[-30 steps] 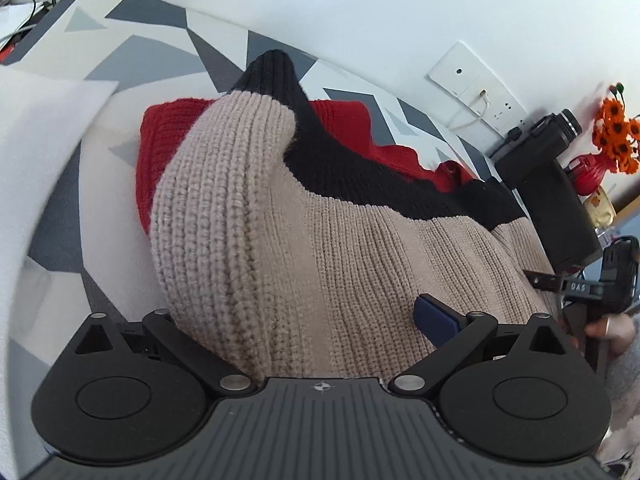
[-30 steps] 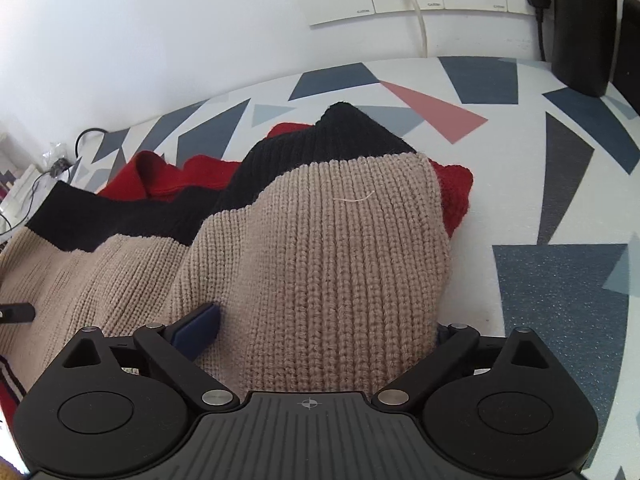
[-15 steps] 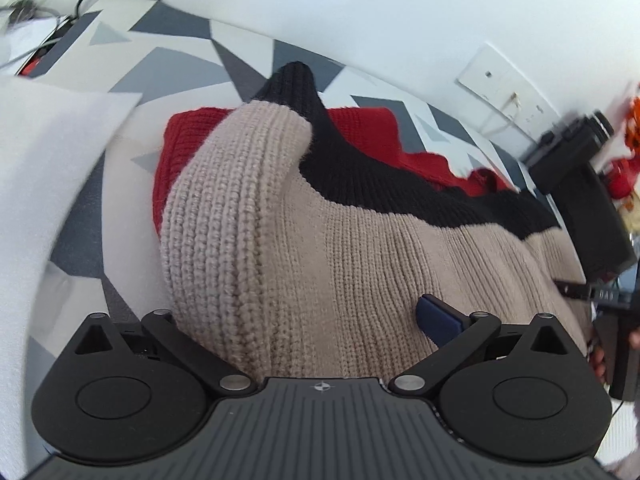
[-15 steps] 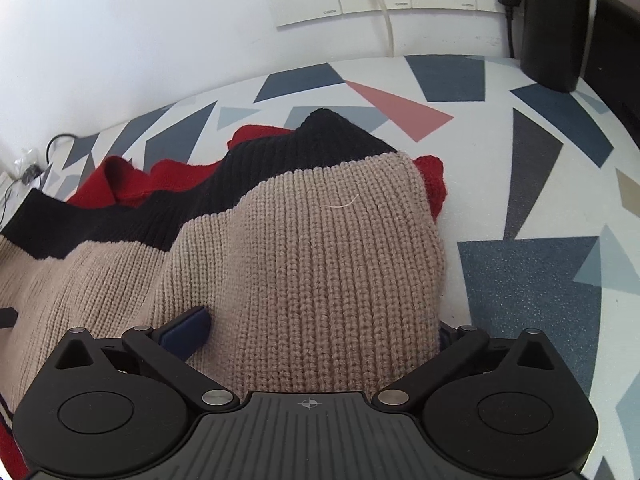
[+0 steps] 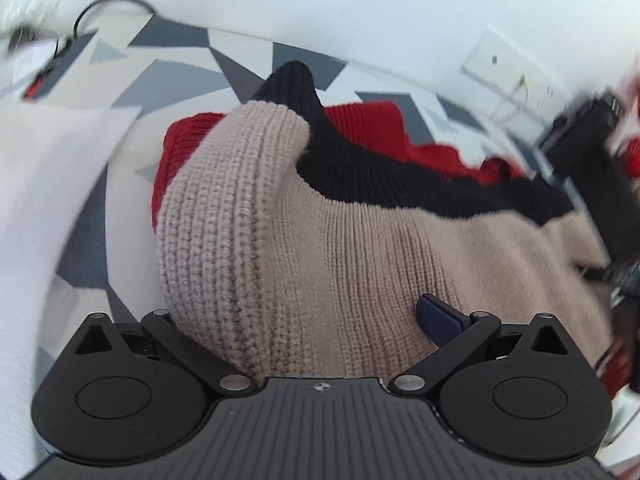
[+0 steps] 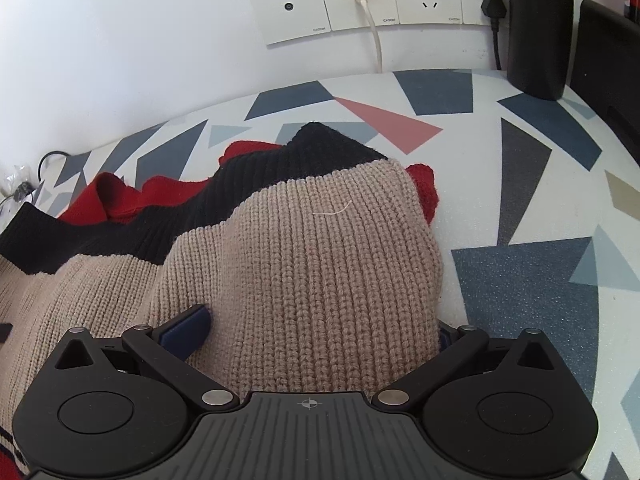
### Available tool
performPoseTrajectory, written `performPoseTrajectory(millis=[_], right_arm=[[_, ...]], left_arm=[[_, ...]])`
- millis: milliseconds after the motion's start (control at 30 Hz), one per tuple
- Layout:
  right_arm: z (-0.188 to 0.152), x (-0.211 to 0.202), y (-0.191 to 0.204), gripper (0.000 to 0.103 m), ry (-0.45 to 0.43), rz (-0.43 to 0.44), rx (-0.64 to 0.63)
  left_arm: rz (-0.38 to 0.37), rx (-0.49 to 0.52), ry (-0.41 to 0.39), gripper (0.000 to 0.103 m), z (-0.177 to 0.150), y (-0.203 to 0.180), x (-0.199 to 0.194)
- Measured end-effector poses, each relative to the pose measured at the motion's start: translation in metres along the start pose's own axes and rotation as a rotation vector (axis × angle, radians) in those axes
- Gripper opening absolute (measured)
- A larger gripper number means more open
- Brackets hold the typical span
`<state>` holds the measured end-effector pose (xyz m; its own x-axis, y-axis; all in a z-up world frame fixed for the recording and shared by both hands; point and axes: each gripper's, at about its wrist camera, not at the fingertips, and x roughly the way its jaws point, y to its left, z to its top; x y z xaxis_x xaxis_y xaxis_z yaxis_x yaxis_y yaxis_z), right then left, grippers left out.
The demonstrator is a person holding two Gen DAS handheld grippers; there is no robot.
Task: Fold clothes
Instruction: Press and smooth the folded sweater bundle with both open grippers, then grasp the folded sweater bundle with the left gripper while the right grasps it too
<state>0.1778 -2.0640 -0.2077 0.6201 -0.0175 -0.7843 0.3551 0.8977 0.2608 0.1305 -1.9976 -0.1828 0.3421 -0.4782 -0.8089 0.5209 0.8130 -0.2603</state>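
The left tool (image 5: pixel 304 320) is clamped on a bunched edge of the sweater (image 5: pixel 360 248); thick beige knit fills the gap between its fingers, and only one blue pad (image 5: pixel 438 316) shows, pressed against the fabric on the right. The right tool (image 6: pixel 320 332) grips another bunch of the same sweater (image 6: pixel 320 264) in the same way, with one blue pad (image 6: pixel 186 326) showing on the left and the other nearly buried under the knit.

The sweater is beige with a black band and a red part beyond it. It is held up at two points and drapes between the tools, its far part lying on the surface (image 6: pixel 520 272), which has a white top patterned with grey, blue and pink triangles. The black band rises to a peak above each grip.

On the wall behind are white sockets (image 6: pixel 360 4) with a white cable (image 6: pixel 374 40) and a black plug (image 6: pixel 494 4). The left view is blurred at its edges.
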Motion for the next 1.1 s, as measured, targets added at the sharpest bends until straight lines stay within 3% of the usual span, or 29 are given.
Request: performPoseTrajectory(millis=[167,267,400,467,733,800,833,867,900,933,1100], right_arm=[[0.005,-0.004,-0.009,0.102,0.052,0.026,0.012],[0.007,-0.016,-0.023,0.102,0.031,-0.003,0.038],[0.005,-0.013,-0.037,0.102,0.070,0.040,0.084],[0.005,-0.009,-0.026,0.102,0.081,0.014,0.044],[0.012,0.005,0.012,0.102,0.146,0.121,-0.059],[0.012,0.006,0.017,0.101,0.153,0.153,-0.081],[0.012,0.005,0.020,0.090,0.152,0.177,-0.093],[0.012,0.003,0.020,0.069,0.152,0.208,-0.088],[0.012,0.002,0.019,0.057,0.157,0.254,-0.055],[0.011,0.001,0.019,0.049,0.157,0.292,-0.029],[0.001,-0.007,0.039,0.043,0.151,0.482,0.012]], left_arm=[[0.024,-0.009,0.031,0.103,0.004,0.011,-0.004],[0.046,-0.041,0.032,0.103,0.002,0.029,-0.013],[0.050,-0.036,0.033,0.103,0.002,0.028,-0.009],[0.053,-0.036,0.032,0.103,0.002,0.026,-0.007],[-0.011,-0.035,0.045,0.100,0.006,0.008,0.002],[-0.008,-0.031,0.037,0.088,0.006,0.004,0.001],[-0.021,-0.048,0.031,0.071,0.006,0.004,-0.002],[-0.035,-0.068,0.026,0.057,0.006,0.005,-0.005],[-0.043,-0.077,0.021,0.048,0.006,0.005,-0.007],[-0.039,-0.068,0.018,0.046,0.006,0.002,-0.010],[-0.070,-0.029,-0.022,0.041,0.000,-0.020,-0.033]])
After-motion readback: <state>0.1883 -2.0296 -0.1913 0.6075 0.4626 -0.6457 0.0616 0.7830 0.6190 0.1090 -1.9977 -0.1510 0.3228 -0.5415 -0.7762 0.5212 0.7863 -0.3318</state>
